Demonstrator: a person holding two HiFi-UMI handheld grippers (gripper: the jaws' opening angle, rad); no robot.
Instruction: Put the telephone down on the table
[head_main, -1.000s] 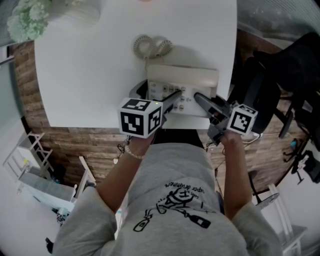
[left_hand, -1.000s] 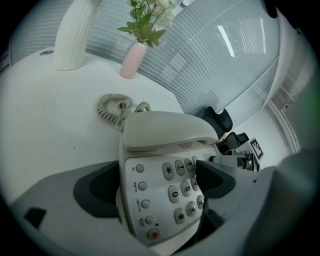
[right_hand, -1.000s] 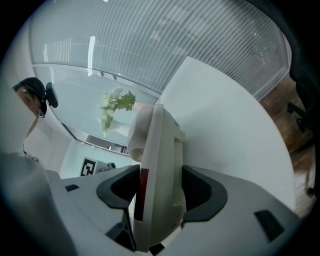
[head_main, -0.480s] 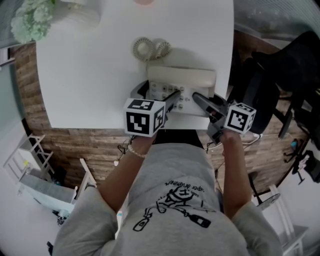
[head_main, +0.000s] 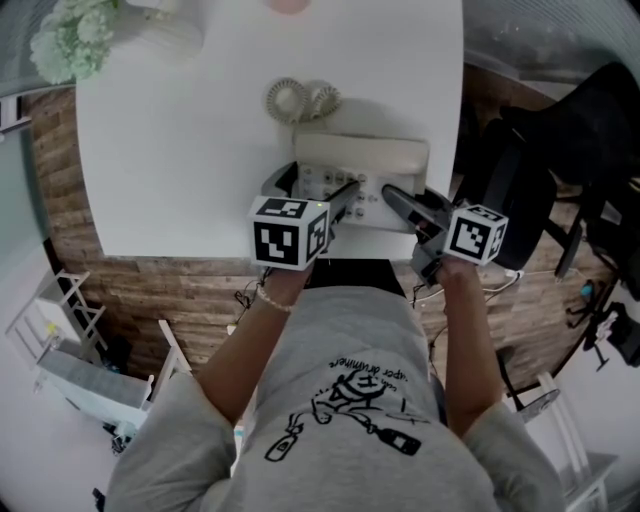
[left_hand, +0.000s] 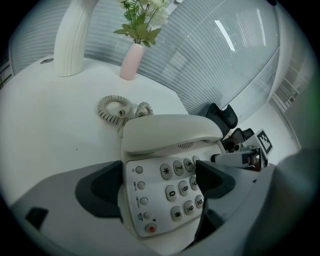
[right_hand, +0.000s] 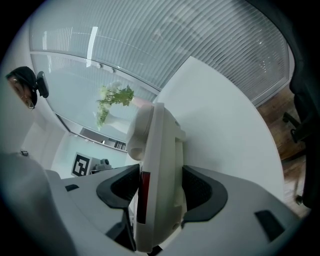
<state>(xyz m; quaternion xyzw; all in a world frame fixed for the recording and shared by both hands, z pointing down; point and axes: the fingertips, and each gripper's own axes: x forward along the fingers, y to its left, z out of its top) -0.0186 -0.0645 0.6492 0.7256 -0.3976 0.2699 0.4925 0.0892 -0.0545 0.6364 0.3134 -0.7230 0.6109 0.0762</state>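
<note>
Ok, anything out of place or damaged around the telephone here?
Nothing stands out. The telephone looks intact, its handset seated in the cradle, clamped at its sides by the left gripper and right gripper near the table's near edge. The coiled cord lies bunched just beyond it, and the pink vase stands upright.

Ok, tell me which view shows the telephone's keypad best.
The left gripper view: the keypad sits mid-frame, facing the camera, digits readable. The head view shows it small and partly covered. The right gripper view sees the telephone edge-on, no keys.
</note>
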